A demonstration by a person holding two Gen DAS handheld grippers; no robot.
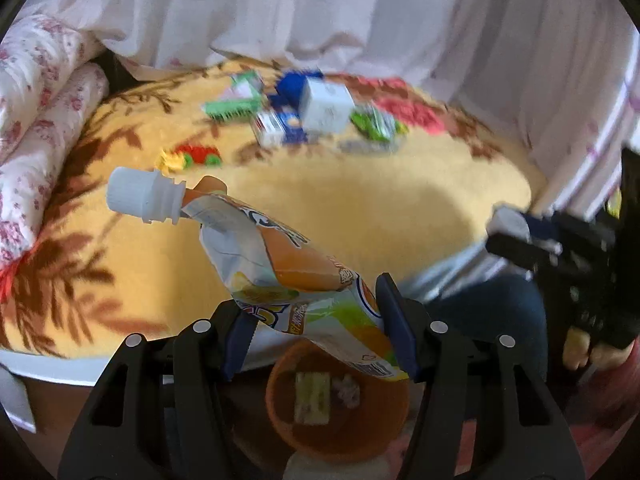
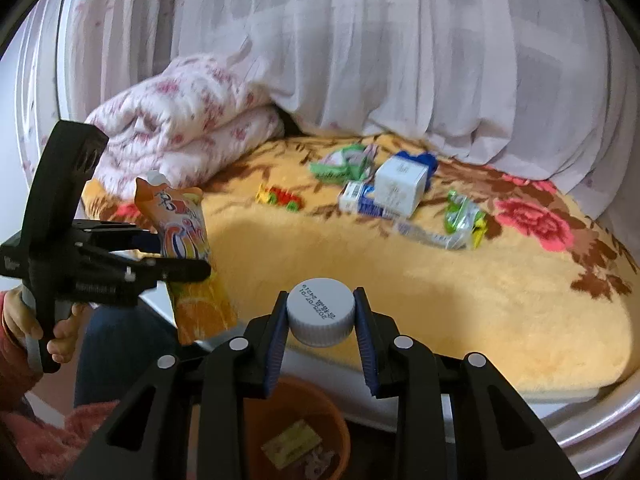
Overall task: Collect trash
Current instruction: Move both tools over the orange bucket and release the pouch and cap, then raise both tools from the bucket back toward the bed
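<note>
My left gripper (image 1: 314, 300) is shut on the lower part of a crumpled orange juice pouch (image 1: 276, 256) with a white spout cap. It holds the pouch tilted above an orange bin (image 1: 384, 432). In the right wrist view the same pouch (image 2: 186, 236) hangs in the left gripper (image 2: 180, 254) at the left. My right gripper (image 2: 321, 296) is shut on a white bottle cap (image 2: 320, 312) with a printed date, above the bin (image 2: 340, 432). The right gripper (image 1: 516, 236) shows blurred at the right of the left wrist view.
A yellow floral blanket (image 2: 400, 288) covers the bed. On it lie a white box (image 2: 400, 184), a blue carton (image 2: 360, 200), green wrappers (image 2: 344, 164) and a red-yellow wrapper (image 2: 280, 198). A folded quilt (image 2: 180, 124) and curtains stand behind. The bin holds a few scraps.
</note>
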